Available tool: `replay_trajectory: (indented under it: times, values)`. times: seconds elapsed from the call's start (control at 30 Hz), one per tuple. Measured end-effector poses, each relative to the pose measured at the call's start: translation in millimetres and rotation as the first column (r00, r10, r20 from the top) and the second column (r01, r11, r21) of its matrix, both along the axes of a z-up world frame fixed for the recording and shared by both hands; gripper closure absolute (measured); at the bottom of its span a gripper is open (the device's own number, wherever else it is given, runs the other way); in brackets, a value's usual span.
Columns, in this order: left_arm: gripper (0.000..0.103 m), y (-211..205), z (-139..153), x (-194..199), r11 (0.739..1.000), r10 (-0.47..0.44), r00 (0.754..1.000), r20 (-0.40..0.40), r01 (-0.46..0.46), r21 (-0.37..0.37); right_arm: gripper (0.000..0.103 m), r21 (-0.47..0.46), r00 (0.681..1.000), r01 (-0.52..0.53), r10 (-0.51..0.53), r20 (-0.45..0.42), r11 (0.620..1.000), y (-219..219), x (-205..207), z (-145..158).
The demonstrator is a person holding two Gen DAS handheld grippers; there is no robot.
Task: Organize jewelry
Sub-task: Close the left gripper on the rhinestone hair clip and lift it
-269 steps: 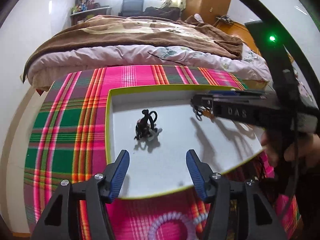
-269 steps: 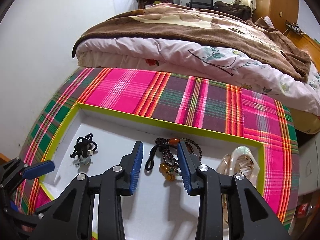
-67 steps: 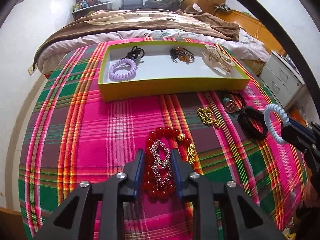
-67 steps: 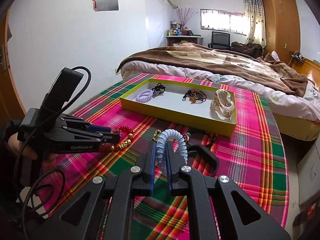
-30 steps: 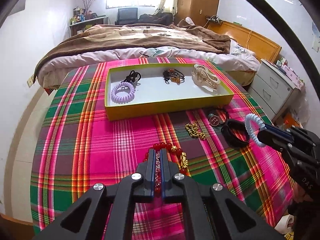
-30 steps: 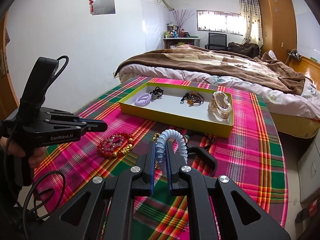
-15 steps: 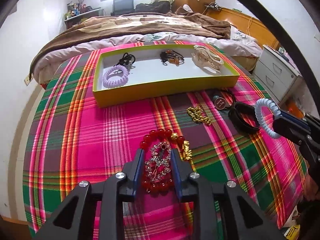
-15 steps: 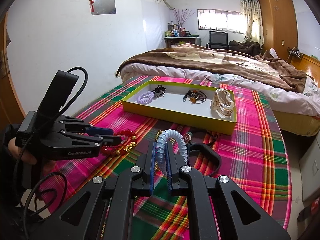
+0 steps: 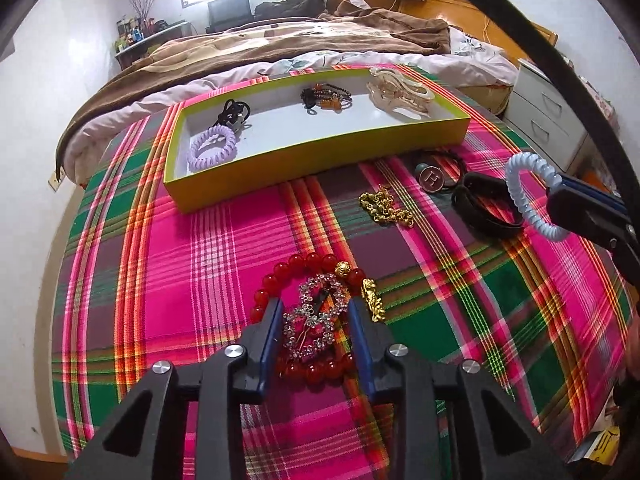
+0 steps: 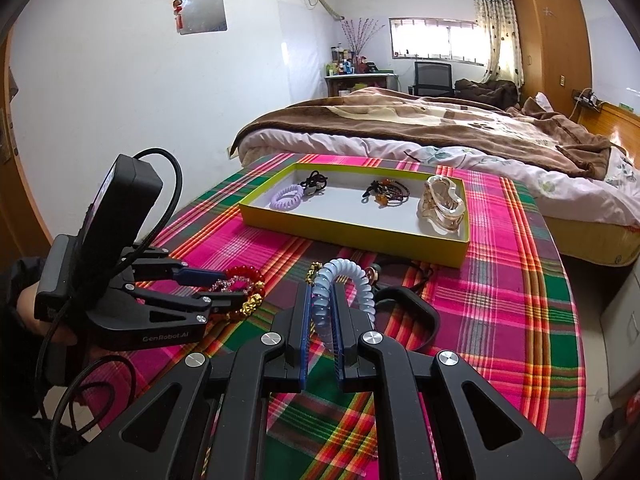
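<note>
Straddling the rhinestone clip (image 9: 316, 322) and red bead bracelet (image 9: 304, 308) on the plaid desk (image 9: 160, 280), left gripper (image 9: 316, 332) jaws stand partly apart, nothing clamped; yellow tray (image 9: 320, 152) sits beyond. Right wrist view: right gripper (image 10: 322, 320) jaws pinch the pale blue coil hair tie (image 10: 344, 284), raised above the desk short of the tray (image 10: 360, 236).

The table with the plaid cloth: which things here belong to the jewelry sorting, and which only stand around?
Belong to the job:
yellow tray
blue spiral hair tie in the right gripper
rhinestone clip between the left gripper fingers
red bead bracelet
gold chain

Only around:
bed
black chair
</note>
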State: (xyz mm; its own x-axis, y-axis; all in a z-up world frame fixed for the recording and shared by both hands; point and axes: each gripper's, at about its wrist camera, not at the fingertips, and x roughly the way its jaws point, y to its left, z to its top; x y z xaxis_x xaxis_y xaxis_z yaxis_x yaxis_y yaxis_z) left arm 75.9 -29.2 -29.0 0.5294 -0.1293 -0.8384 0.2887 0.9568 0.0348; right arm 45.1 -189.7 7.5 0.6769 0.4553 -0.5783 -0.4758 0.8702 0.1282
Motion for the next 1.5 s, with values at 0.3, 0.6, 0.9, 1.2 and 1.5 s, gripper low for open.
replay_trajectory:
  times: [0.3, 0.6, 0.9, 1.2, 1.5]
  values:
    - [0.072, 6, 9, -3, 0.999, 0.012, 1.0, 0.016, -0.012, -0.037, 0.093, -0.002, 1.0, 0.003, -0.003, 0.003, 1.0, -1, 1, 2]
    - [0.073, 17, 37, 0, 0.996, 0.03, 0.998, 0.049, -0.026, -0.085, 0.093, -0.008, 1.0, 0.007, -0.007, 0.03, 1.0, 4, 13, 24]
    - [0.091, 33, 62, 22, 0.992, 0.055, 0.995, 0.078, -0.045, -0.12, 0.093, -0.005, 0.999, 0.025, -0.025, 0.042, 1.0, 6, 34, 40]
    - [0.073, 62, 30, 33, 0.976, 0.124, 0.992, -0.033, -0.127, -0.177, 0.093, -0.004, 1.0, 0.016, -0.016, 0.016, 1.0, 10, 41, 31]
    - [0.043, 46, 10, 53, 0.971, 0.132, 0.987, -0.092, -0.148, -0.188, 0.093, 0.0, 1.0, 0.024, -0.024, -0.001, 1.0, 9, 46, 24]
